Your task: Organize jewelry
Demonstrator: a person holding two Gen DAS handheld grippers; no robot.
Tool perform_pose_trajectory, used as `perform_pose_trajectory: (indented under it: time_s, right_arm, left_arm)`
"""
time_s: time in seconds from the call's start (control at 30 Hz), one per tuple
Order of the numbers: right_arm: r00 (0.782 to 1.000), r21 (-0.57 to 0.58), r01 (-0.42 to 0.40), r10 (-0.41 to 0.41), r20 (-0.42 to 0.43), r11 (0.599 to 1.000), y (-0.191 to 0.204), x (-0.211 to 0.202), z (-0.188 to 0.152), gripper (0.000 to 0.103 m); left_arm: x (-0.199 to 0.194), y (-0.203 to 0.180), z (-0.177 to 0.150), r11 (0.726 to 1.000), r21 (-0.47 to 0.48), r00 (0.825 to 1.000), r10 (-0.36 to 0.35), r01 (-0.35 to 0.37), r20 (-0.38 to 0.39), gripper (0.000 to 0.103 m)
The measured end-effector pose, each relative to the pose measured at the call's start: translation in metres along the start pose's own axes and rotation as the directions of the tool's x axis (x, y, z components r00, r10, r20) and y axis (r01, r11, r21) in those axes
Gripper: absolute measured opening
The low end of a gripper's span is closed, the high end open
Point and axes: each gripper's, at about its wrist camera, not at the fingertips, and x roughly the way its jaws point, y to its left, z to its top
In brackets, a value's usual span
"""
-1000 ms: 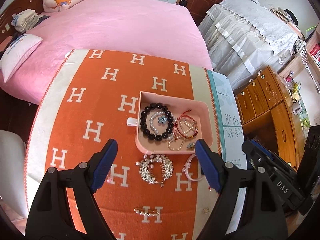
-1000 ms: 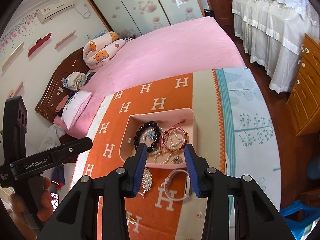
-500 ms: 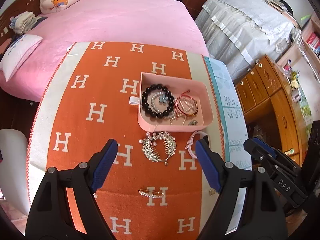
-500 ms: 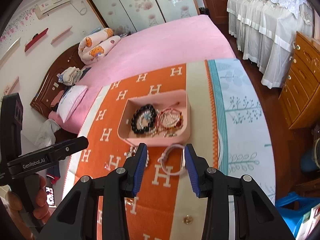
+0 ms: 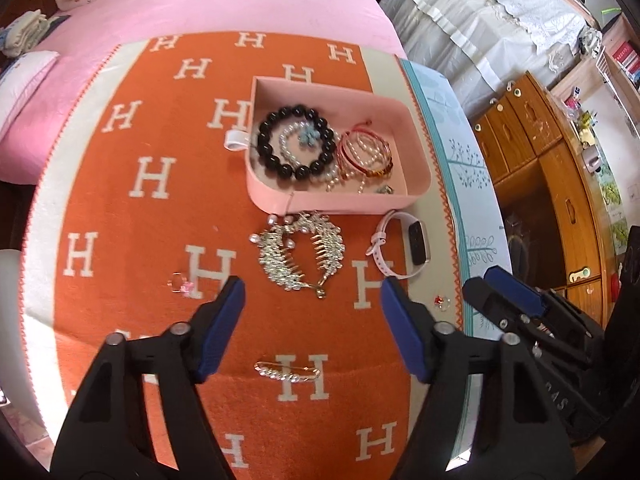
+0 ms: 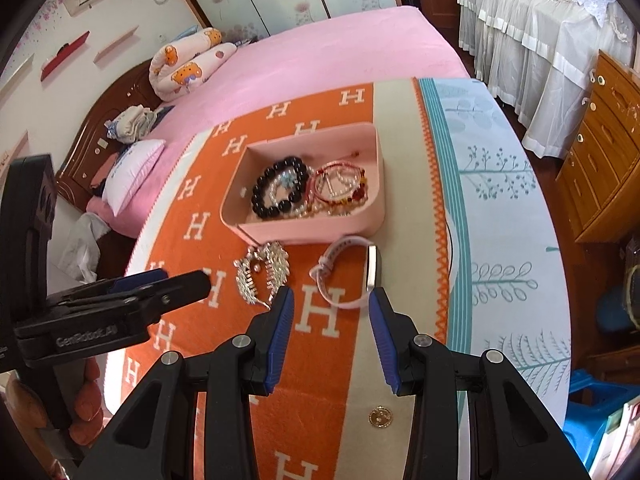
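A pink tray (image 5: pixel 420 188) (image 6: pixel 236 216) on the orange H-patterned blanket holds a black bead bracelet (image 5: pixel 296 142) (image 6: pixel 280 192), pearl strands and red string bracelets (image 5: pixel 366 154) (image 6: pixel 340 186). In front of it lie a silver leaf hair comb (image 5: pixel 300 256) (image 6: pixel 262 270) and a white smart band (image 5: pixel 400 246) (image 6: pixel 348 270). A gold rhinestone hair pin (image 5: pixel 288 372), a small pink ring (image 5: pixel 180 284) and a small red ring (image 5: pixel 440 302) lie nearer. My left gripper (image 5: pixel 312 312) is open and empty above the comb's near side. My right gripper (image 6: pixel 330 320) is open and empty, just short of the band.
A gold coin-like pendant (image 6: pixel 379 417) lies on the cream border near the right gripper. The blanket covers a round table (image 6: pixel 500 216) with a teal tree-print cloth. A pink bed (image 6: pixel 320 64) lies behind; a wooden dresser (image 5: pixel 552 184) stands right.
Both grippers have pulled back from the tray, which now sits farther away in both views. The hair pin, rings and pendant have come into view. Both grippers stay open.
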Motion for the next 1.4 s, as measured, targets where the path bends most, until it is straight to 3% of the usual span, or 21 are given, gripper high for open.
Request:
perform_pose_trajectory:
  time_s: [0.3,0.57,0.73,0.97,1.4]
  right_arm:
    - [0.999,-0.020,0.013,-0.014,-0.030,1.000,-0.012,0.018,-0.006,0.039]
    - [0.998,-0.016,-0.003,0.002,-0.059,1.000,-0.022,0.033,-0.004,0.039]
    - [0.997,-0.022,-0.019,0.017,-0.080,1.000,-0.026,0.043,0.000,0.039]
    - [0.994,-0.049,-0.043,0.038,-0.098,0.998,-0.020,0.054,0.004,0.039]
    - [0.987,-0.082,-0.096,0.084,-0.140,0.992,0.005,0.083,0.023,0.039]
  left_arm:
    - [0.047,-0.018,0.016,1.000,0.002,0.999,0.001,-0.001,-0.053,0.043]
    - [0.088,-0.023,0.030,0.996,-0.044,0.992,0.076,-0.081,-0.105,0.039]
    - [0.107,-0.022,0.033,0.991,-0.074,0.985,0.095,-0.107,-0.146,0.030]
    - [0.113,-0.034,0.035,0.985,-0.042,0.980,0.160,-0.166,-0.119,0.025]
    - [0.079,0.009,0.009,0.980,-0.141,0.988,0.130,-0.141,-0.088,0.024]
